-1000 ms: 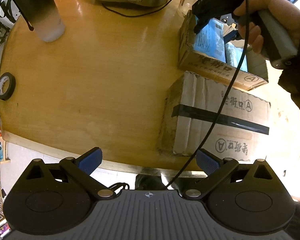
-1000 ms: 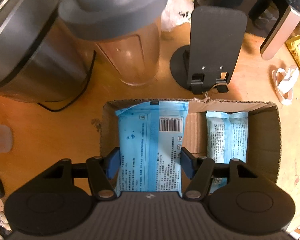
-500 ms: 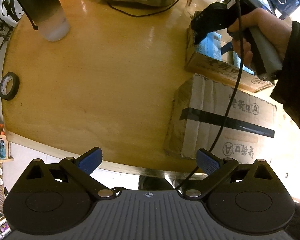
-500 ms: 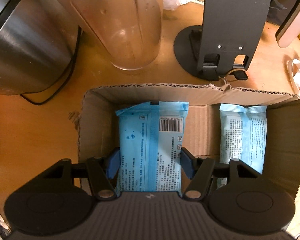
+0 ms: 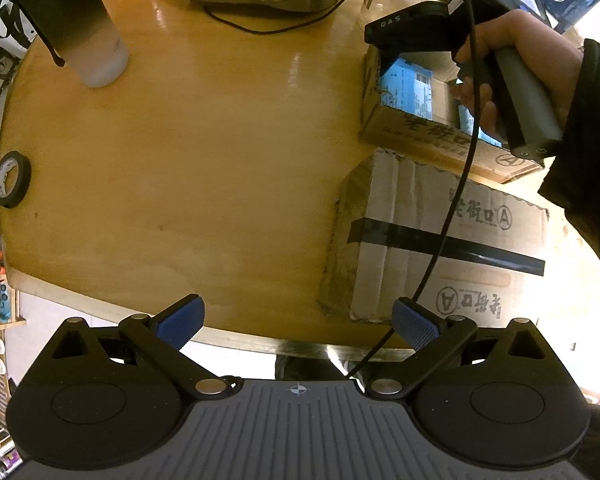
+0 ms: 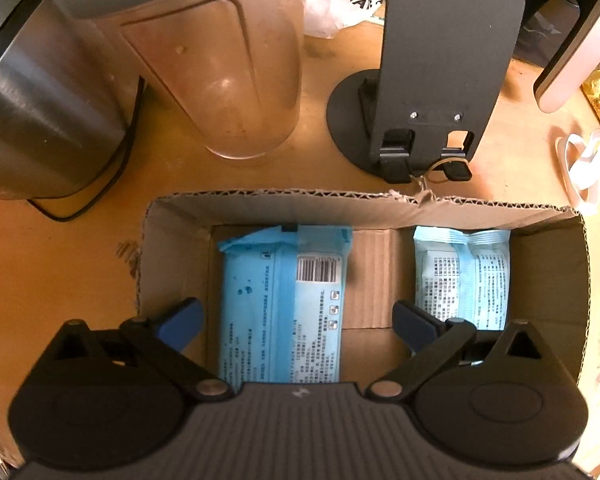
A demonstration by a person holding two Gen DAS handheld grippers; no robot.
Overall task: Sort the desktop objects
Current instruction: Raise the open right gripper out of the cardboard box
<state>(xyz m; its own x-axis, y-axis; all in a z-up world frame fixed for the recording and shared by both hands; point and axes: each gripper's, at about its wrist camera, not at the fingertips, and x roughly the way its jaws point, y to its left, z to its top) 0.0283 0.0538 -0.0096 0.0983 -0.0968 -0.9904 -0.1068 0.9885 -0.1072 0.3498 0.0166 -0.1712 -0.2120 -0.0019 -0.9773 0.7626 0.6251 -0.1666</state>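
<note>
— Our right gripper (image 6: 298, 326) hangs over the open cardboard box (image 6: 364, 200) with its jaws spread wide, clamped on nothing. Between its blue pads (image 6: 180, 322) lies the blue wipes packet (image 6: 284, 300), flat on the box floor and touching neither pad.

— Which way does it run?

— Its long axis points straight away from us, along the fingers, barcode end toward the far wall. So the jaws already straddle its narrow width; we judge a straight lift clears it, with no turn of the wrist needed.

— And the other one?

— A second, paler packet (image 6: 462, 276) lies near the right wall, parallel to the first, bare cardboard between them. Beyond the box stand a clear tumbler (image 6: 228, 72) and a black stand (image 6: 432, 80).

— What about our left gripper (image 5: 298, 322)?

— Spread apart too, holding nothing, out at the near edge of the wooden table (image 5: 200, 140), with a taped carton (image 5: 440, 240) between it and the box. The right hand is clearly nearer. Farther off on the left we see a roll of black tape (image 5: 11, 178) and a dark shaker bottle (image 5: 76, 24), well apart.
</note>
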